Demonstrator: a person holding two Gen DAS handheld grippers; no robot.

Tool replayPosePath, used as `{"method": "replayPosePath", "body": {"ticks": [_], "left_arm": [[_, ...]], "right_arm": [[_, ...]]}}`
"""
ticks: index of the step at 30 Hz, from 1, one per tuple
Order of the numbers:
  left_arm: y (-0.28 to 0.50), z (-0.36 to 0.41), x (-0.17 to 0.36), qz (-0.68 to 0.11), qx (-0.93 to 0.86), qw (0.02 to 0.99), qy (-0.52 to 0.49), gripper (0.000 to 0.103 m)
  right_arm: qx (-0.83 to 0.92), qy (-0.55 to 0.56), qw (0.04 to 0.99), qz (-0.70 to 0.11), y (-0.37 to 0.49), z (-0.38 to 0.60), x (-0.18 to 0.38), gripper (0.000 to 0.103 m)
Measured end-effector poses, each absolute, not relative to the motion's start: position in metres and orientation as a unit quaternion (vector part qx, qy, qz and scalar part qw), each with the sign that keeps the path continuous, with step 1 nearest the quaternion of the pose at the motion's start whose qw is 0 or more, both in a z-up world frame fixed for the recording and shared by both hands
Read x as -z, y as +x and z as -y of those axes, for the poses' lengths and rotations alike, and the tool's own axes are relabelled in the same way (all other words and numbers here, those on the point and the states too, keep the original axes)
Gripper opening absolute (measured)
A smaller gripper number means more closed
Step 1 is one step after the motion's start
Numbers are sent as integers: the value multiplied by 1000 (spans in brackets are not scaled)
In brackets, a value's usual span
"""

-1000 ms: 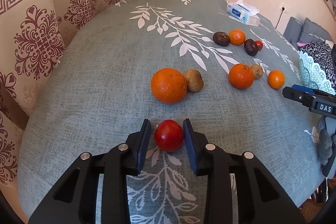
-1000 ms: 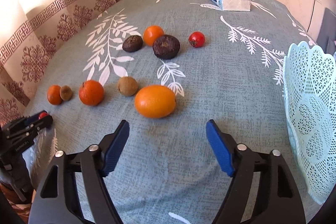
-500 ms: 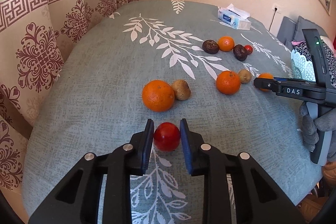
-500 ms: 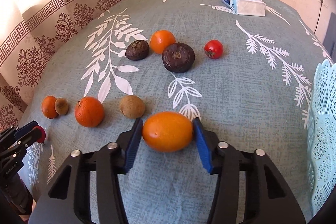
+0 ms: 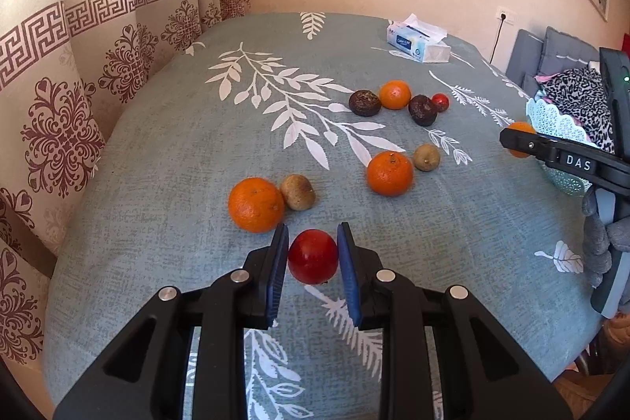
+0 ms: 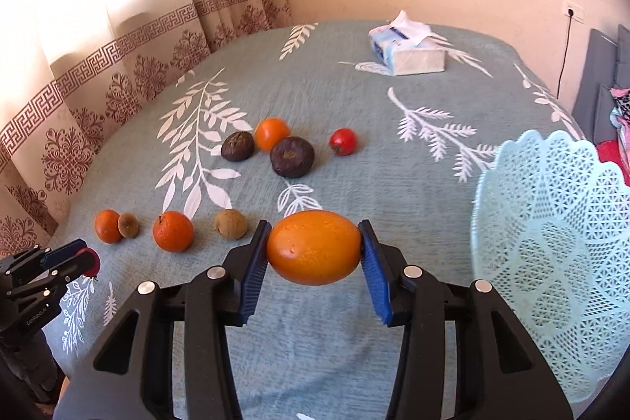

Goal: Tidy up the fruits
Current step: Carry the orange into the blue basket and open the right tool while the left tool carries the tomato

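Left gripper [image 5: 312, 264] is clamping a smooth, glossy red fruit [image 5: 313, 256] between its ribbed blue pads [image 5: 275, 274], jaws narrow, fruit sitting just above the teal cloth [image 5: 165, 184]. Right gripper [image 6: 314, 258] is squeezing a big oval orange [image 6: 314, 247], pebbly waxy skin, pads pressing on both ends, fruit hanging clear of the cloth. Black plastic arms with silver rivets are framing both grips.

Just beyond the left gripper, a round dimpled orange [image 5: 256, 204] is touching a fuzzy brown kiwi [image 5: 297, 191]. Further right, a mandarin [image 5: 390, 172] is lying near a second kiwi [image 5: 426, 157]. Far group: two dark wrinkled fruits [image 5: 364, 102], a small orange [image 5: 394, 94], a small tomato [image 5: 440, 102], all bunched close together.

Pale blue lattice basket [image 6: 551, 243], scalloped rim, is sitting at the right edge, just beside the right gripper, nothing lying between them. Woven cloth is showing white leaf prints. Tissue box [image 6: 409, 52] is resting at the far side. Patterned curtain [image 5: 59, 105] is hanging on the left. A grey-gloved hand [image 5: 602, 235] is gripping the right gripper's handle.
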State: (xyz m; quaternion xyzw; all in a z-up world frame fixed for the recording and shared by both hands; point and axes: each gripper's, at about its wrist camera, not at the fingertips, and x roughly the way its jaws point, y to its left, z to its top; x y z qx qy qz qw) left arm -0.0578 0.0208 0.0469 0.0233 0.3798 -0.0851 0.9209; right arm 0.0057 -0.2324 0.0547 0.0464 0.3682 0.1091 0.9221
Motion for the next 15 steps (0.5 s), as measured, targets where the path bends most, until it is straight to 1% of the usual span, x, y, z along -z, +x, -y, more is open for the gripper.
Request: {"method": "replayPosePath", "body": {"ticks": [8, 15], "left_arm": [[-54, 13, -64, -362, 113, 925, 37, 26], [-49, 49, -78, -347, 141, 925, 53, 26]], "right_arm": [[-44, 76, 940, -329, -23, 294, -80, 46], [26, 102, 939, -327, -44, 351, -73, 46]]}}
